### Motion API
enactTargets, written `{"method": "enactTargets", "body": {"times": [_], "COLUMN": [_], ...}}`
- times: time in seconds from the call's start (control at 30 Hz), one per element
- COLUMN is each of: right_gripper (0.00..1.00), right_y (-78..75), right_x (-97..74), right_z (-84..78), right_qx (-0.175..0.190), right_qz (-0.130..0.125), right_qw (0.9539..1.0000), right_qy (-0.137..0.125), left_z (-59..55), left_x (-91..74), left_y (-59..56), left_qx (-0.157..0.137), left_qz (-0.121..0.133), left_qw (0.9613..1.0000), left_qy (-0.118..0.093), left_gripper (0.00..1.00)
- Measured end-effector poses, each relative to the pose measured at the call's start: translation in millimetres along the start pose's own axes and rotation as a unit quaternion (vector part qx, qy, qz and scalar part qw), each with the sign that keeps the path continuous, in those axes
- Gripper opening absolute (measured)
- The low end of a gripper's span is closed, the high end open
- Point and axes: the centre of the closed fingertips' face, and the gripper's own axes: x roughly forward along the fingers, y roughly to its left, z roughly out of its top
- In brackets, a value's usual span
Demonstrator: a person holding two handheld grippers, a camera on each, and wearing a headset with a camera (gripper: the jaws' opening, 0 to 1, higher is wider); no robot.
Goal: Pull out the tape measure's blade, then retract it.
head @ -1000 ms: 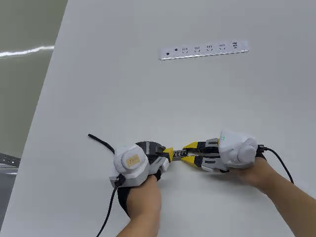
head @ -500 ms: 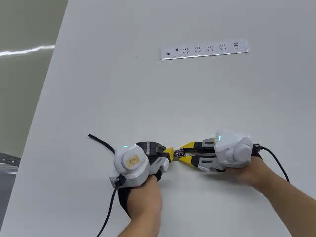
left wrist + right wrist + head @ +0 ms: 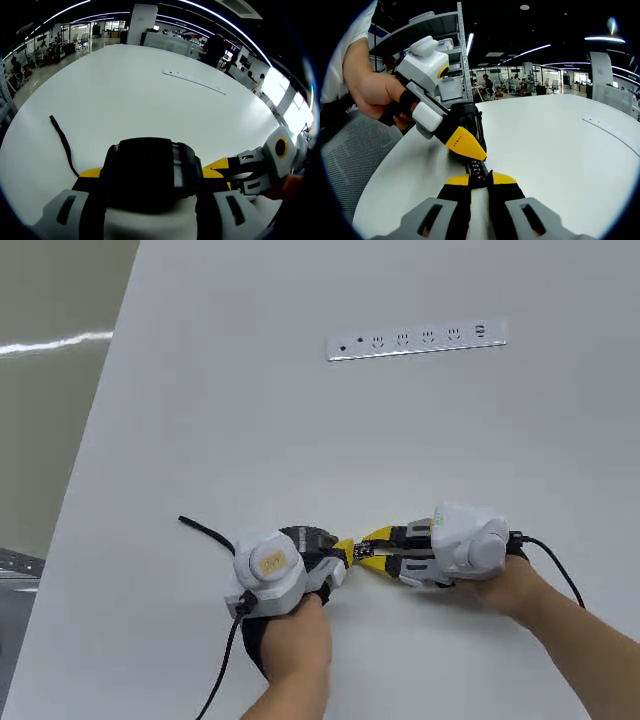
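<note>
Over white table (image 3: 300,440), left gripper (image 3: 152,172) clamps tape measure (image 3: 471,117); right gripper (image 3: 479,181) jaws pinch numbered blade (image 3: 479,171).

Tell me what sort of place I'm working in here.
Probably an open-plan office or lab: a large white table with a power strip on it, long ceiling light strips over distant desks, and a metal shelving rack.

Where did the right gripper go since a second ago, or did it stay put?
Yes. Against the power strip, the right gripper slid slightly left, toward the tape measure in the left gripper.
</note>
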Motion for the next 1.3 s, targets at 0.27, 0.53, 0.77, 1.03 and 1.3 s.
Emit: {"method": "enactTargets", "body": {"times": [0.27,0.53,0.77,1.03,1.3], "right_gripper": [0.12,0.12,0.12,0.12,0.12], "right_y": [0.3,-1.5,-0.1,2.4,3.4], "right_x": [4.7,9.7,16.9,19.7,22.4], "right_z": [1.2,2.5,5.2,6.9,7.9], "right_qx": [-0.007,-0.013,-0.016,-0.024,-0.028], "right_qz": [0.006,0.010,0.012,0.016,0.021], "right_qw": [1.0000,0.9999,0.9998,0.9996,0.9994], "right_qy": [0.002,0.003,0.005,0.005,0.007], "left_z": [0.2,1.2,1.5,2.2,2.6], "left_x": [-0.2,0.3,0.2,0.3,0.1], "left_y": [0.0,-0.3,-0.3,0.1,-0.5], "left_qx": [-0.001,-0.003,-0.002,-0.006,-0.010], "left_qz": [-0.001,-0.002,-0.004,-0.004,-0.006], "left_qw": [1.0000,1.0000,1.0000,1.0000,0.9999], "left_qy": [0.000,-0.001,-0.002,-0.004,-0.005], "left_gripper": [0.71,0.72,0.72,0.72,0.72]}}
